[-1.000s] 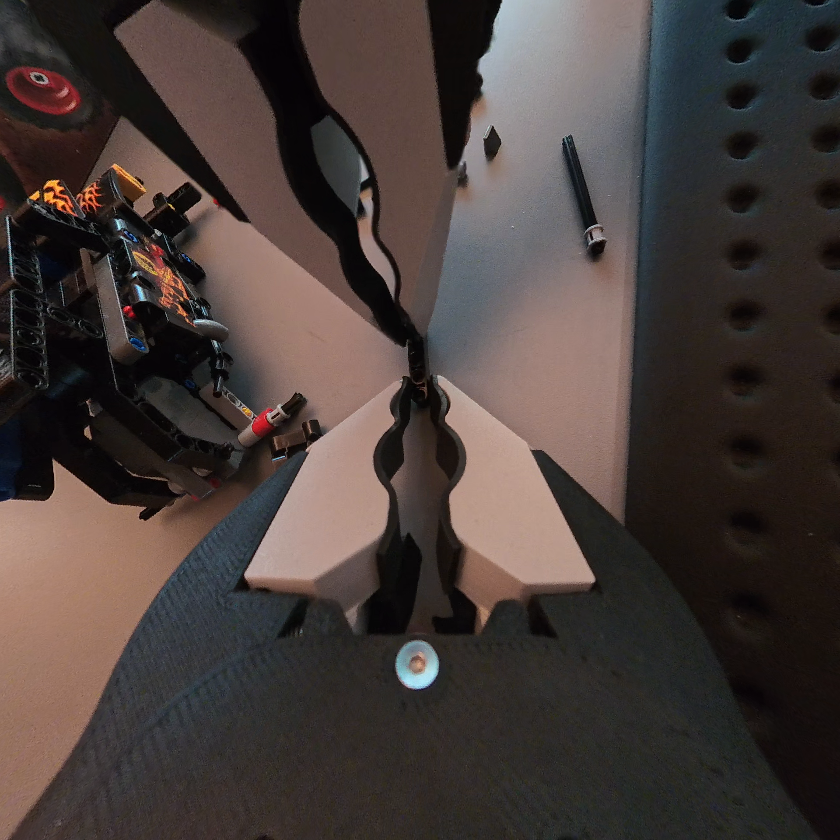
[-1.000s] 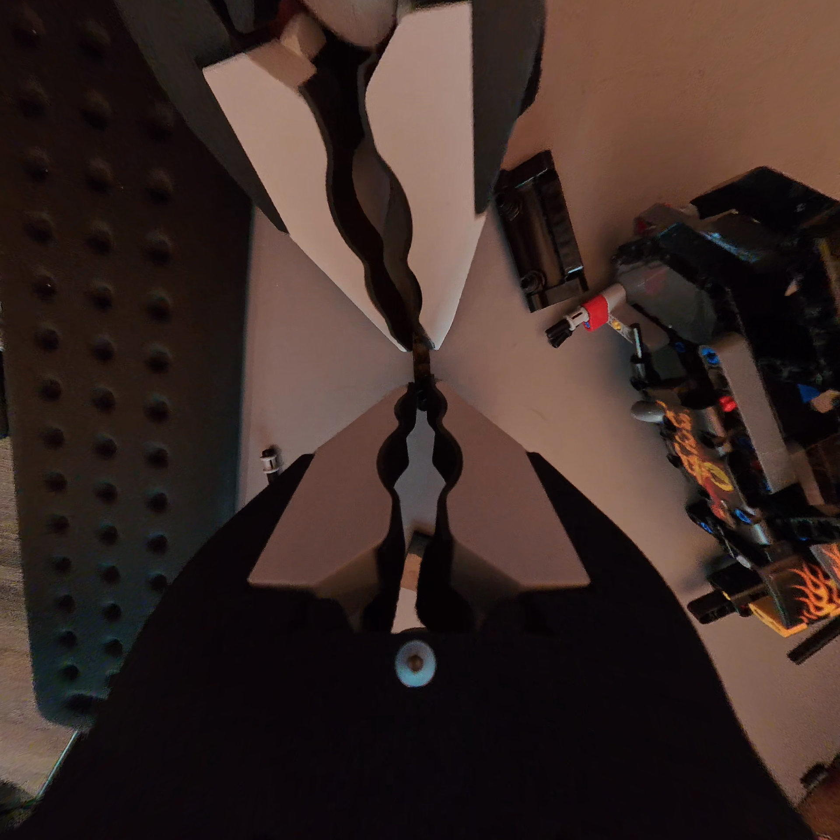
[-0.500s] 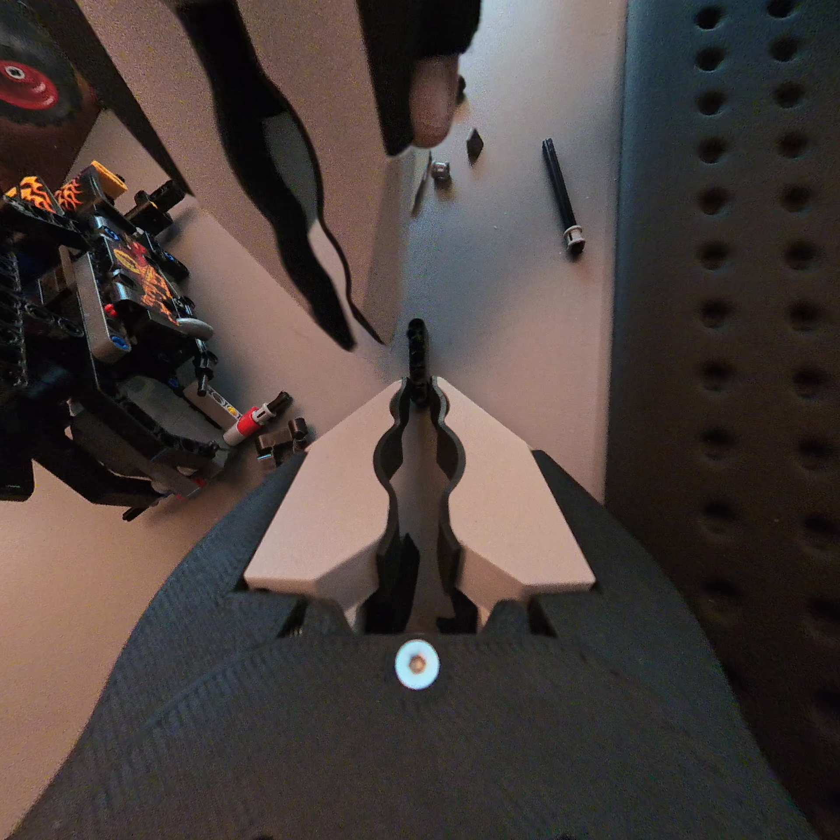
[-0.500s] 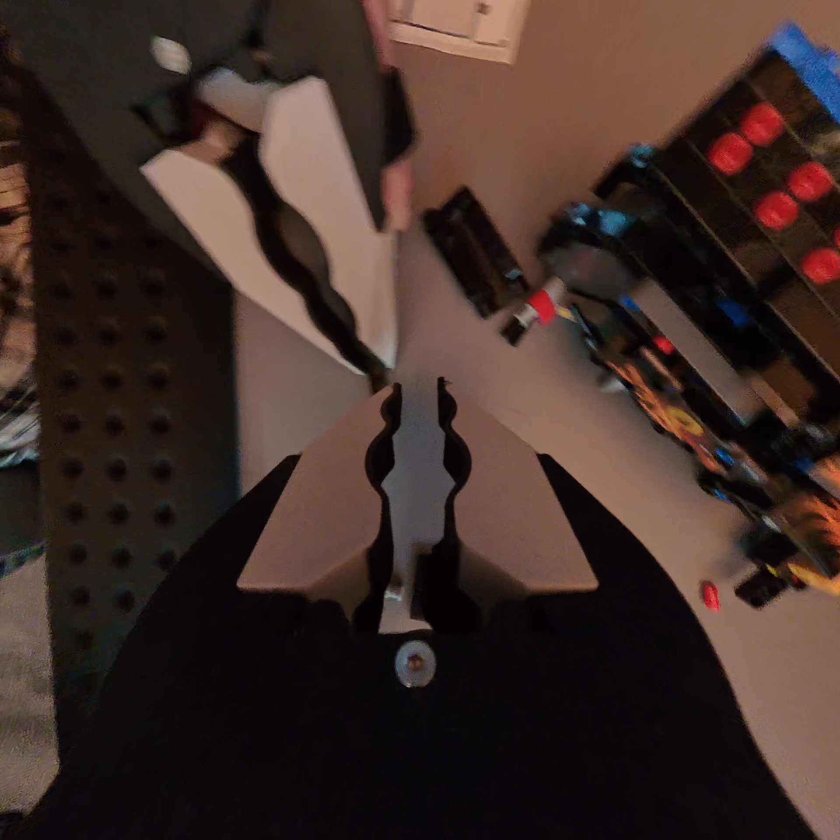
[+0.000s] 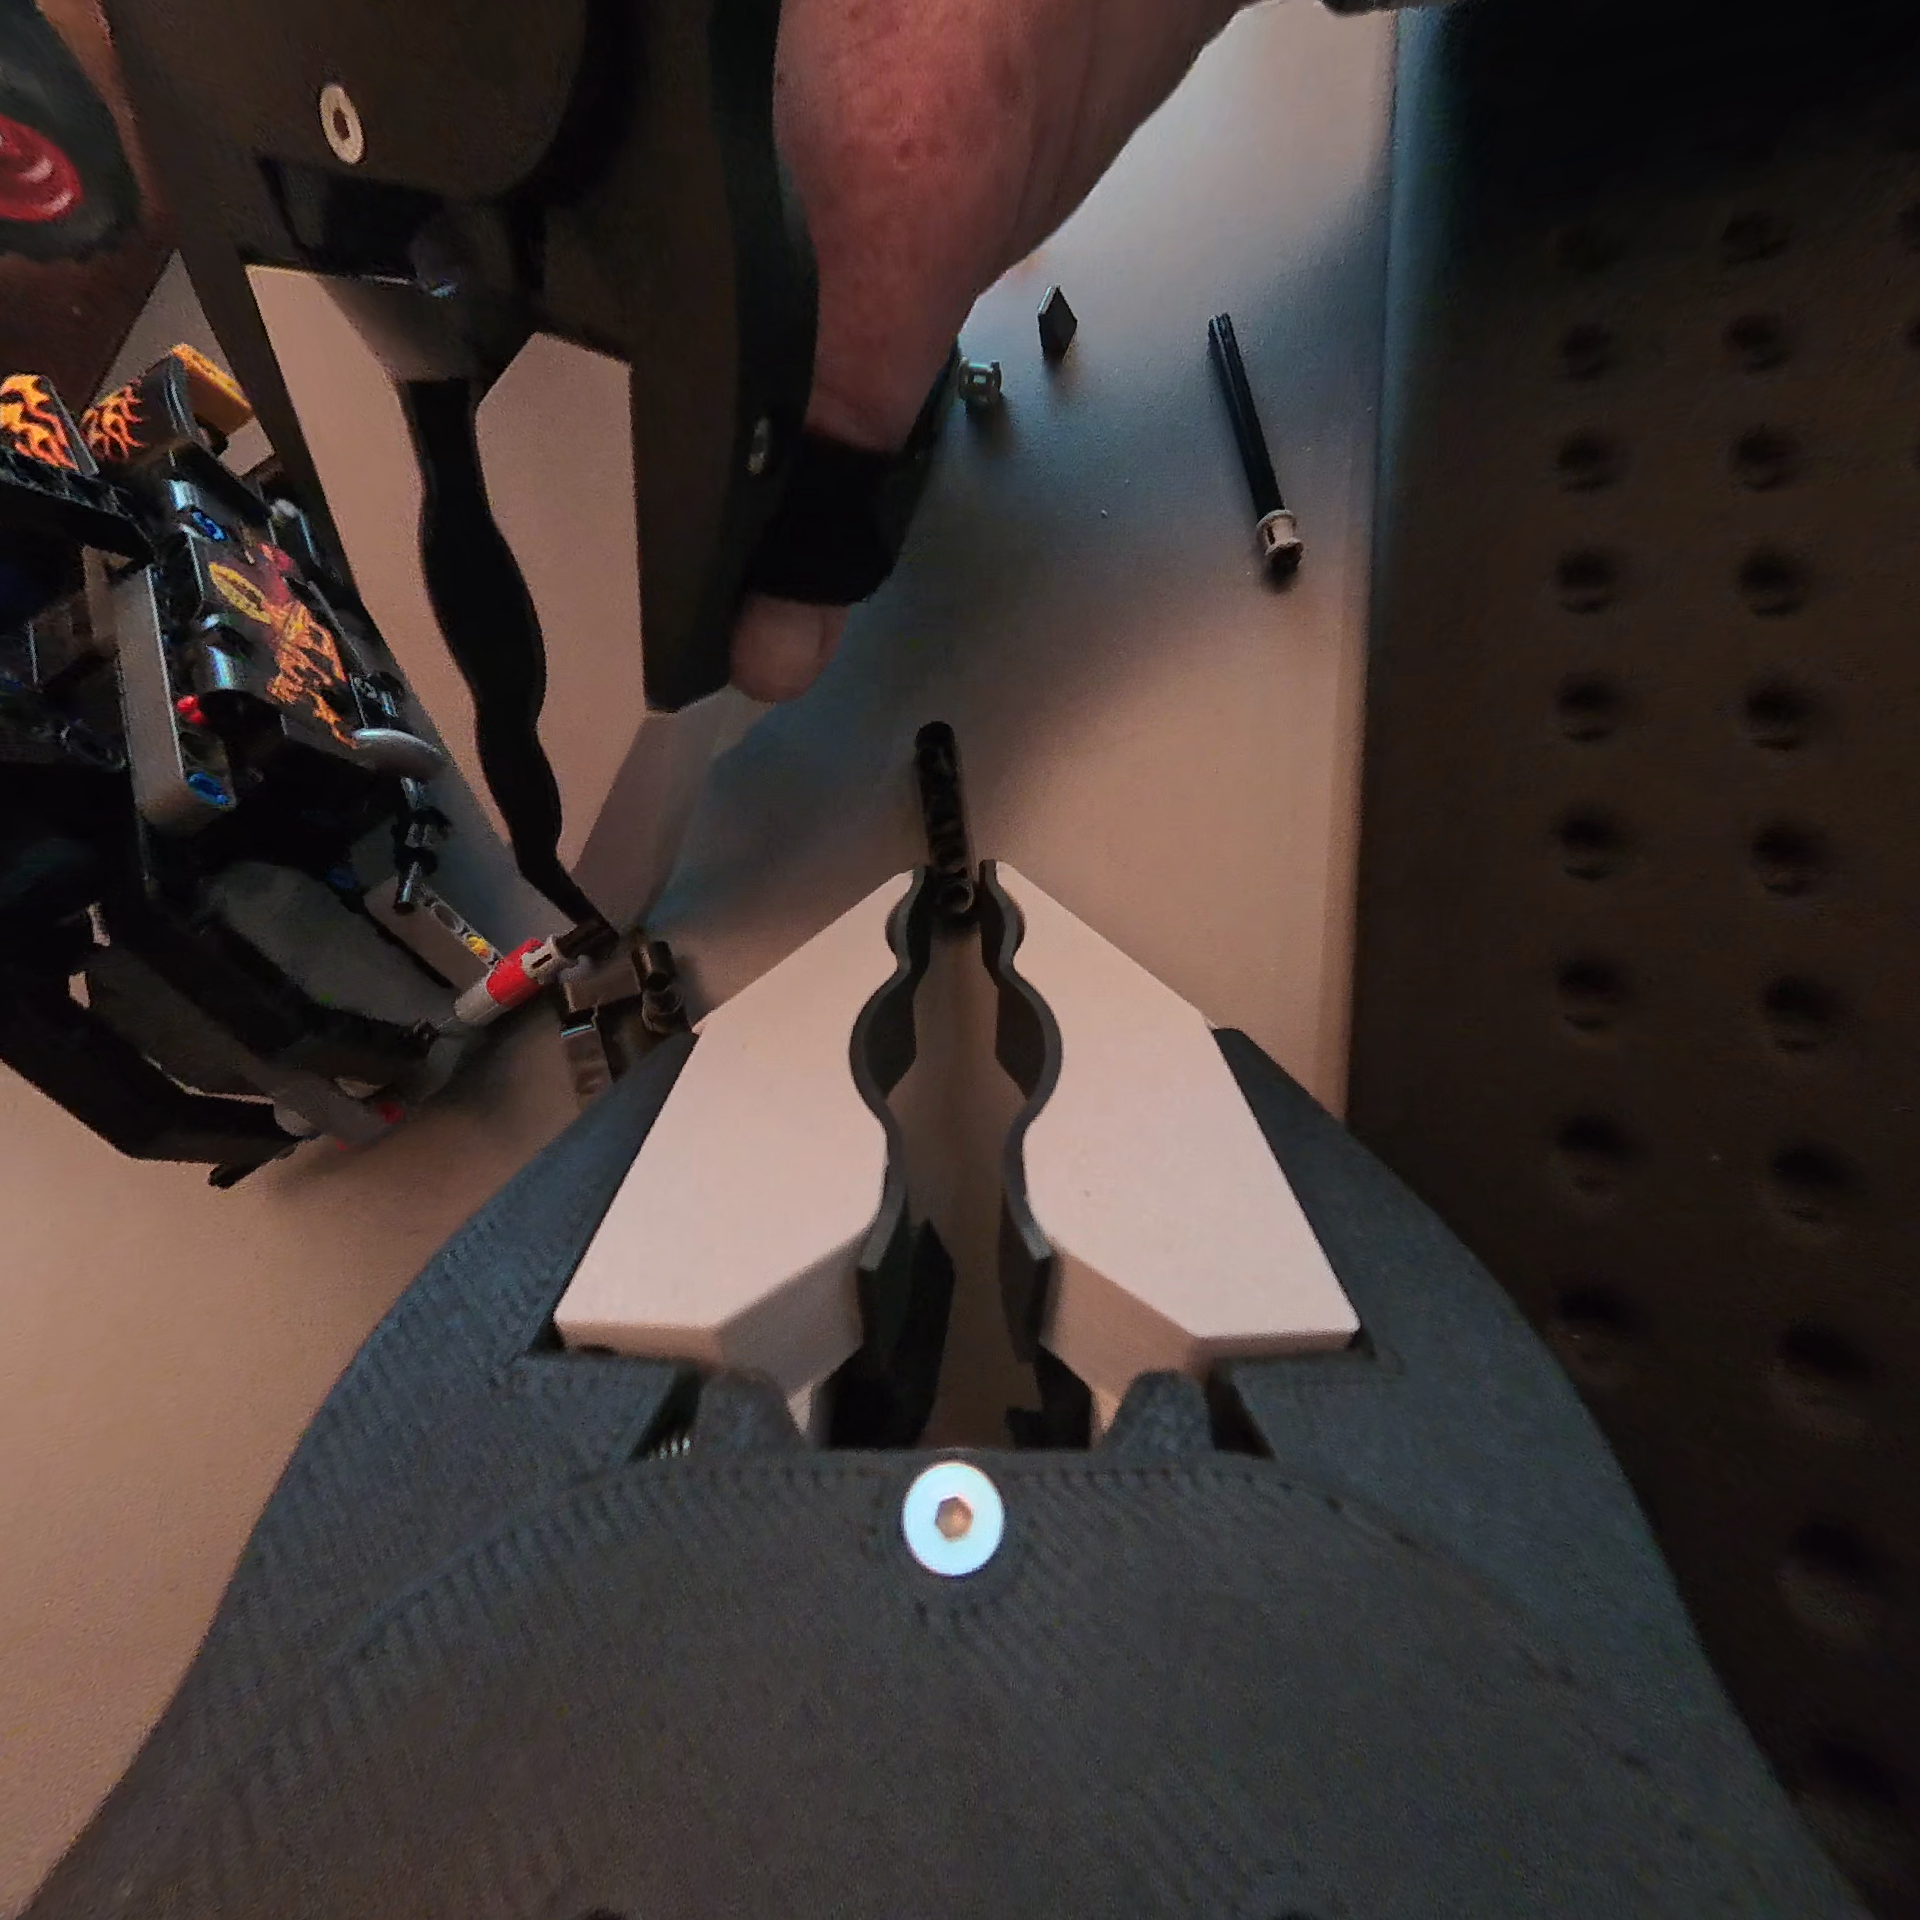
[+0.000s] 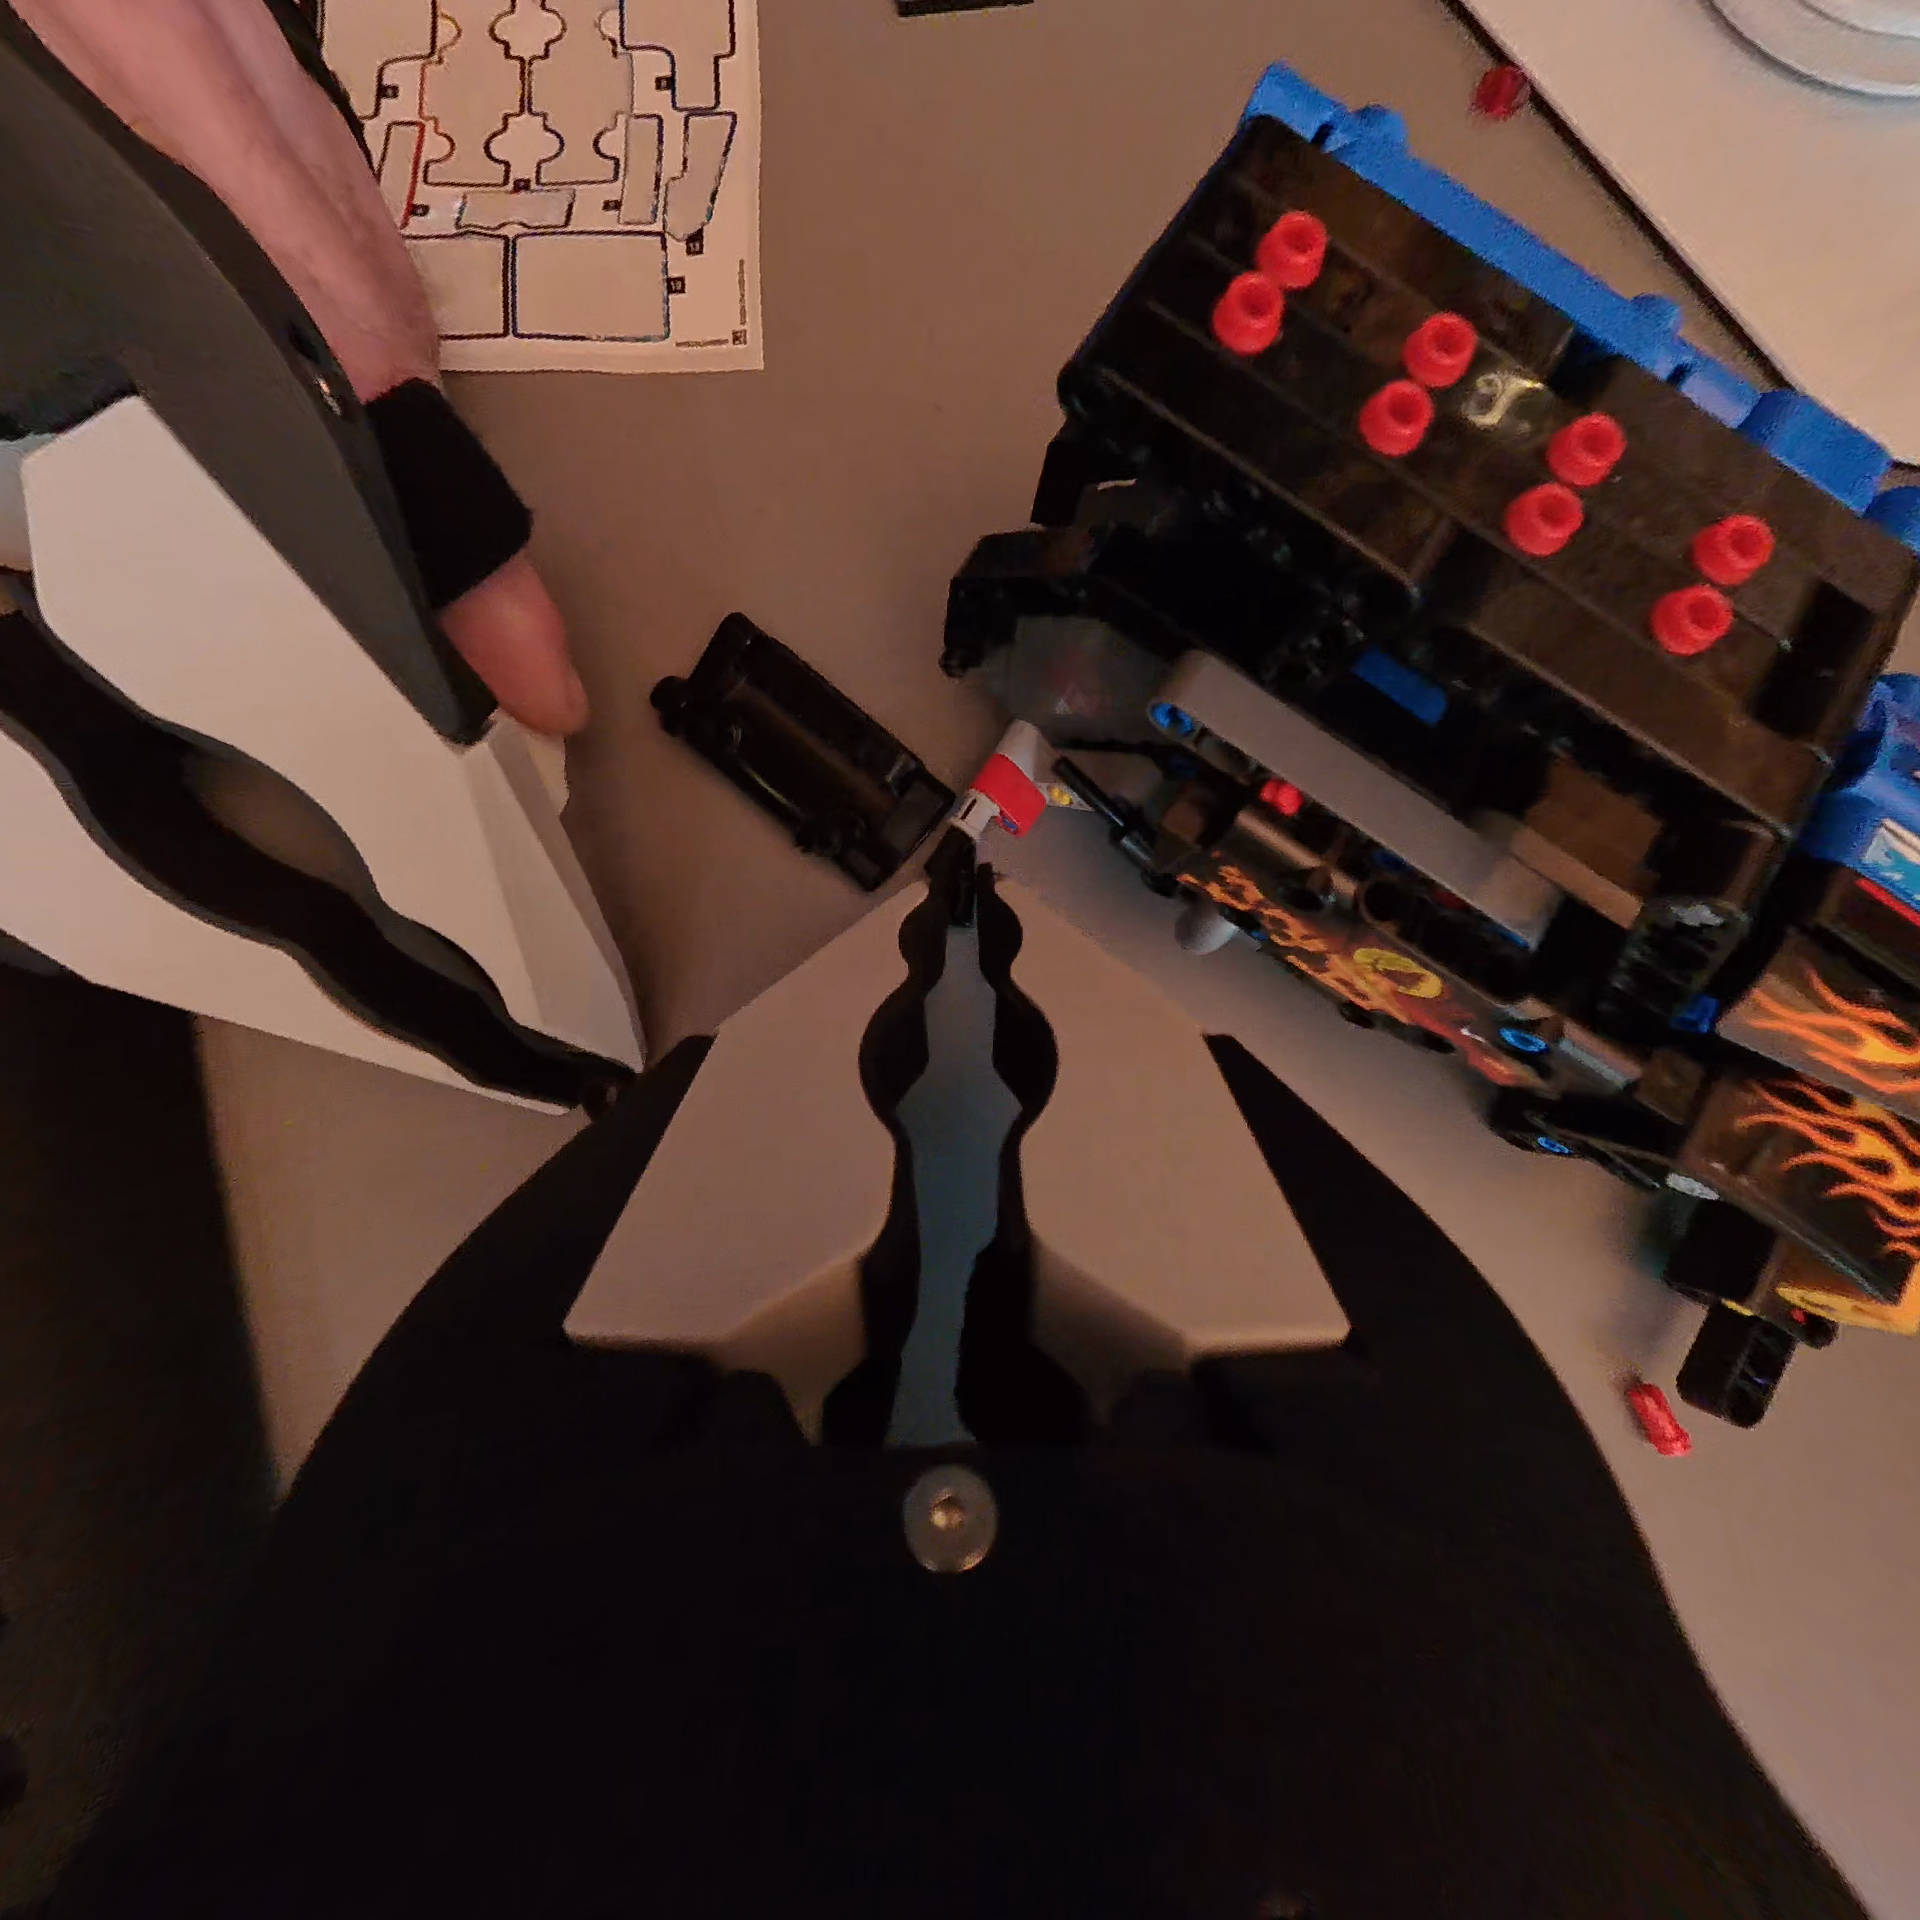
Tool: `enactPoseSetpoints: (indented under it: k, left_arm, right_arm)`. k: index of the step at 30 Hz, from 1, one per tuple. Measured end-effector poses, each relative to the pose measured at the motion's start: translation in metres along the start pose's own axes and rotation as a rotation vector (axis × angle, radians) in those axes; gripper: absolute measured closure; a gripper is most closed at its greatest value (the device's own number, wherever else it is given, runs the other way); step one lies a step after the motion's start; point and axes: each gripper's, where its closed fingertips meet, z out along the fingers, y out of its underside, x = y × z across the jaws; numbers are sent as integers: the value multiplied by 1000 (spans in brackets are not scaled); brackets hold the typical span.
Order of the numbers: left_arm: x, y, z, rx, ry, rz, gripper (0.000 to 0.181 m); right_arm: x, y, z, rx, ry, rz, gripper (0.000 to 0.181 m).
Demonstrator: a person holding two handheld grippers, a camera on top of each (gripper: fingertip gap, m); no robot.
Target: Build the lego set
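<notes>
My left gripper (image 5: 948,883) is shut on a short black pin (image 5: 938,800) that sticks out beyond its tips, held above the table. It also shows at the left of the right wrist view (image 6: 608,1081). My right gripper (image 6: 961,883) is closed around the black end of a red-and-white rod (image 6: 1003,795) that juts from the black truck model with flame stickers (image 6: 1455,623). In the left wrist view the right gripper (image 5: 582,930) reaches down to that rod (image 5: 509,971) beside the truck (image 5: 229,748).
A black panel piece (image 6: 800,758) lies next to the rod. A sticker sheet (image 6: 582,187) lies at the back. Loose red bits (image 6: 1657,1418) lie near the truck. A long black axle (image 5: 1252,436), small parts (image 5: 1055,312) and black connectors (image 5: 613,997) lie on the table. A dark perforated panel (image 5: 1662,831) bounds one side. One gripper's finger ends stand about 7 centimeters off the other's.
Both grippers held the black pin tip to tip. The right gripper let go, opened, swung over to the truck and closed on the rod's black end. The left keeps the pin.
</notes>
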Motion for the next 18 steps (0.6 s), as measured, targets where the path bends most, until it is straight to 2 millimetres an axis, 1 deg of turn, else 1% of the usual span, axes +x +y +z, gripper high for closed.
enactPoseSetpoints:
  k: [4, 5, 7, 9, 11, 12, 14, 15, 16, 18]
  left_arm:
    - [1, 0, -1, 3, 5, -2, 171]
    - [1, -1, -1, 8, 11, -7, 166]
    - [4, -1, -3, 19, 36, -24, 149]
    - [4, -2, -7, 34, 55, -43, 138]
    - [-2, -9, -16, 82, 52, -77, 138]
    - [-8, -16, -23, 128, 27, -89, 142]
    - [-26, -33, -39, 232, -78, -75, 151]
    - [-36, -36, -44, 250, -157, -39, 156]
    - [-39, -37, -46, 244, -203, 15, 158]
    - [-36, -37, -42, 222, -249, 109, 162]
  right_arm:
    - [0, 0, -1, -3, 4, -12, 179]
    - [-1, 2, -2, -10, -5, -7, 179]
    - [-5, 5, -7, -11, -31, 4, 180]
    - [-8, 6, -16, -2, -45, 2, 180]
    - [-19, 2, -29, 40, -96, 20, 180]
    - [-24, -2, -37, 68, -127, 35, 180]
    - [-36, -11, -51, 133, -193, 73, 180]
    - [-41, -15, -57, 159, -218, 84, 179]
    - [-45, -19, -62, 183, -241, 97, 179]
    - [-53, -26, -70, 226, -289, 118, 180]
